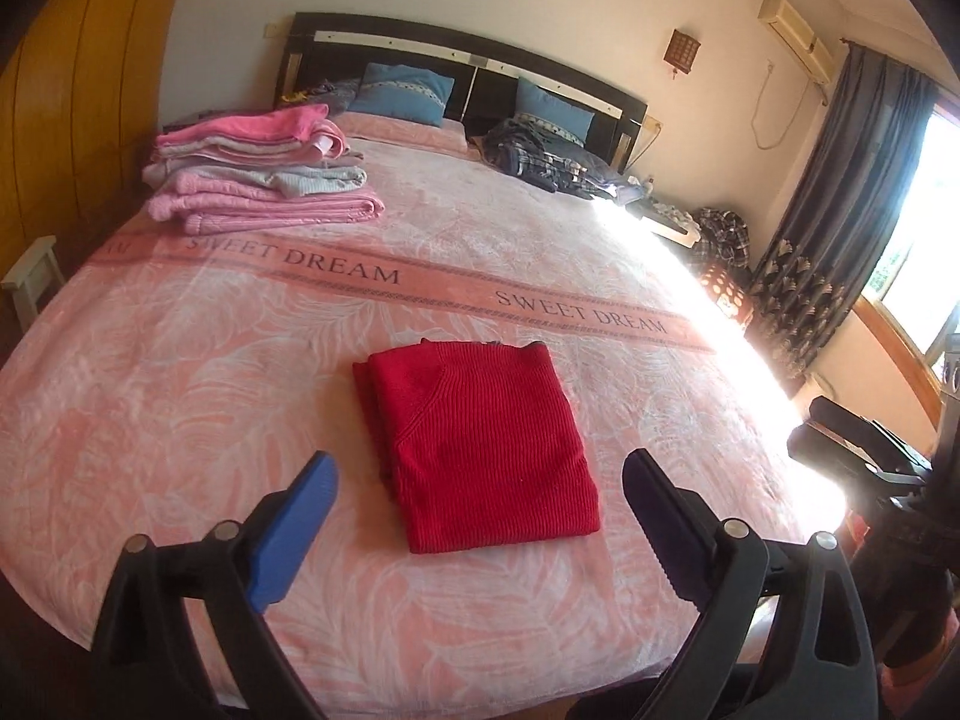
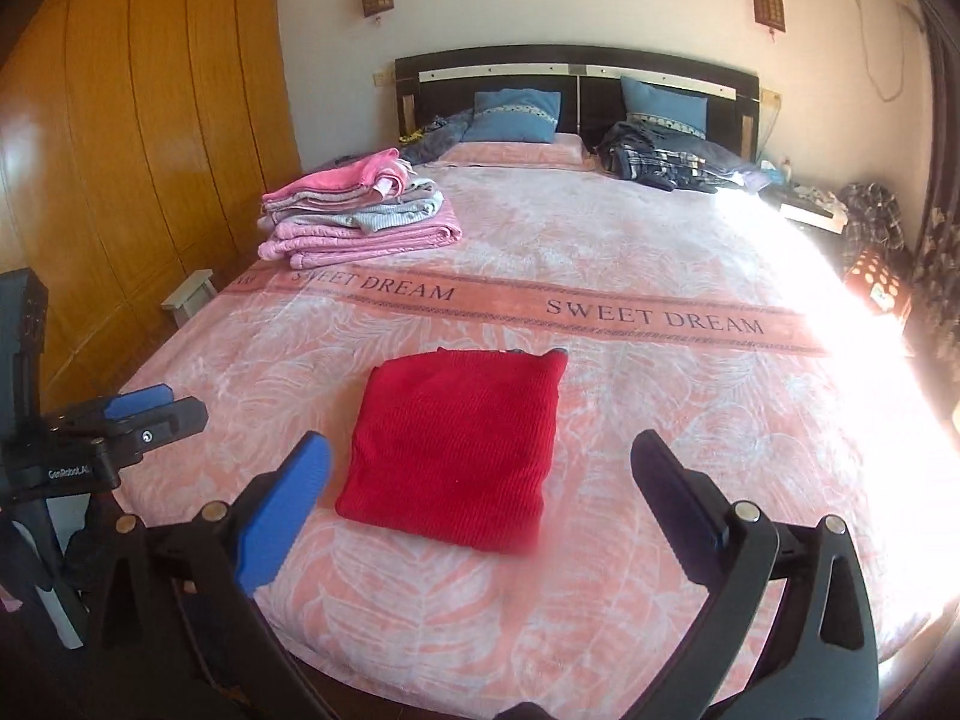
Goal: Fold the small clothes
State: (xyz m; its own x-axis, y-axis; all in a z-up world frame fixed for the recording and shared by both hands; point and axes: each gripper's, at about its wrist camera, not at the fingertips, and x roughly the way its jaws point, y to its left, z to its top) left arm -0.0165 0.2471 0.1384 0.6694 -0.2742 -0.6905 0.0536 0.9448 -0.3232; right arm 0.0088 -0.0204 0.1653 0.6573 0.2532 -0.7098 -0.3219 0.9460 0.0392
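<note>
Sweater [image 1: 480, 444] folded on bed, just ahead btwn both claws' wide-apart fingers.

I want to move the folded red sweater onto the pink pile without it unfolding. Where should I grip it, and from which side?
Judging by its flat, layered fold, grip the red sweater at its two near corners, coming from the foot of the bed, fingers pinching all layers together.

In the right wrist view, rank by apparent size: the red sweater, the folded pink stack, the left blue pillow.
1. Red sweater, though it lies nearest the camera.
2. Pink stack.
3. Left blue pillow, smallest, but farthest away, so true size is unsure.
</note>
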